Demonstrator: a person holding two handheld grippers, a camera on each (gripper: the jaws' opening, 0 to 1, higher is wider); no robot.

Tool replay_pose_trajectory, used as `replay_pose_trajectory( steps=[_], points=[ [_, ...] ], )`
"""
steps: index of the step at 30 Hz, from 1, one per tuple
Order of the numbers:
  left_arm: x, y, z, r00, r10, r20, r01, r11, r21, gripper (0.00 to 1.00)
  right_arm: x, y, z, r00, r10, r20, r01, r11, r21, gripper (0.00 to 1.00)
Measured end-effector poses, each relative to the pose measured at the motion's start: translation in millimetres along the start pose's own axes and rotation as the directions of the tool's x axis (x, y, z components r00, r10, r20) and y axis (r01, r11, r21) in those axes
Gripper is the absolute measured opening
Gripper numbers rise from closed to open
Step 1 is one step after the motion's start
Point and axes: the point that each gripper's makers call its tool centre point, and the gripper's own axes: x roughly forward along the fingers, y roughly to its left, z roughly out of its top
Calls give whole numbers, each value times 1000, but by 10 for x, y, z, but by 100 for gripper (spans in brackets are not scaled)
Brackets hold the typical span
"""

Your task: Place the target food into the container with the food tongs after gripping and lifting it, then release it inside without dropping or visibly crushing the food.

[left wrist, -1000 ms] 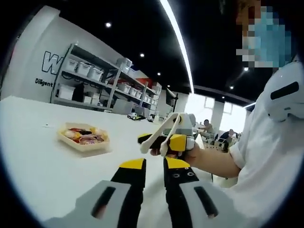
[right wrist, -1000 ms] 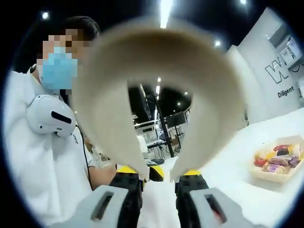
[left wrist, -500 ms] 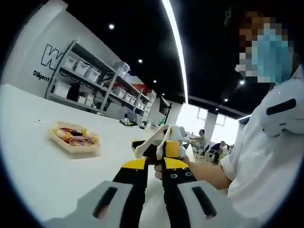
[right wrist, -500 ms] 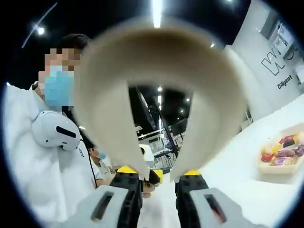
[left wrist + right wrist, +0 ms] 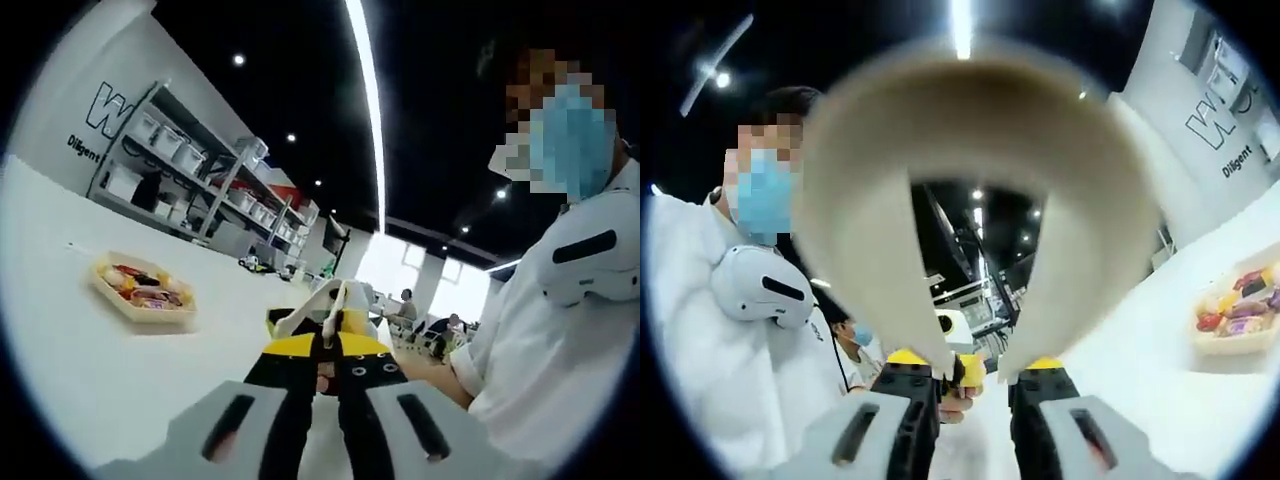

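In the right gripper view the right gripper (image 5: pixel 975 372) has its jaws pinched on the two arms of the cream food tongs (image 5: pixel 970 180). The looped end of the tongs arches high and close in front of the camera, and the arms run down to the yellow-tipped jaws, held slightly apart. In the left gripper view the left gripper (image 5: pixel 318 358) has its black, yellow-capped jaws pressed nearly together with nothing between them; just beyond them the same tongs and the yellow of the other gripper show, held up by the person's hand (image 5: pixel 420 368).

Further out lies the white table (image 5: pixel 90 360). On it, well to the left and far from both grippers, sits the tray of food (image 5: pixel 140 288), a shallow pale container with red, yellow and dark pieces in it; in the right gripper view it sits at the far right edge. Which piece is the target, and which container should receive it, I cannot tell.

As a judgement, the task has barely begun: the tongs are in hand but raised off the table, their tips carry no food, and approach, grip, lift, transfer and release all remain.
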Motion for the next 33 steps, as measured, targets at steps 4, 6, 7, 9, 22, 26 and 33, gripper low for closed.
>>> replay_pose_trajectory(
  steps=[4,6,7,9,22,26,33],
  points=[
    [7,-10,6,1000,-11,8,11,1000,-15,4,0,5,-7,1000,5,5,-5,1000,17,20],
    [7,-16,5,1000,-18,9,18,1000,-17,4,0,11,-9,1000,11,10,-11,1000,27,20],
    [8,-21,5,1000,-22,10,22,1000,-18,4,-2,9,-14,1000,14,11,-14,999,35,21],
    [7,-26,1,1000,-28,12,28,999,-23,3,-1,14,-14,1000,17,15,-17,999,33,21],
    [-5,-47,-14,996,-83,31,85,995,-44,2,-9,3,-35,1000,21,3,-21,999,39,26],
    [-17,-46,-15,995,-97,36,99,993,-61,2,-19,-3,-51,1000,24,-7,-24,999,37,26],
    [-48,-60,8,992,-119,48,123,988,-92,1,-45,30,-101,999,40,-37,-39,999,24,26]
  ],
)
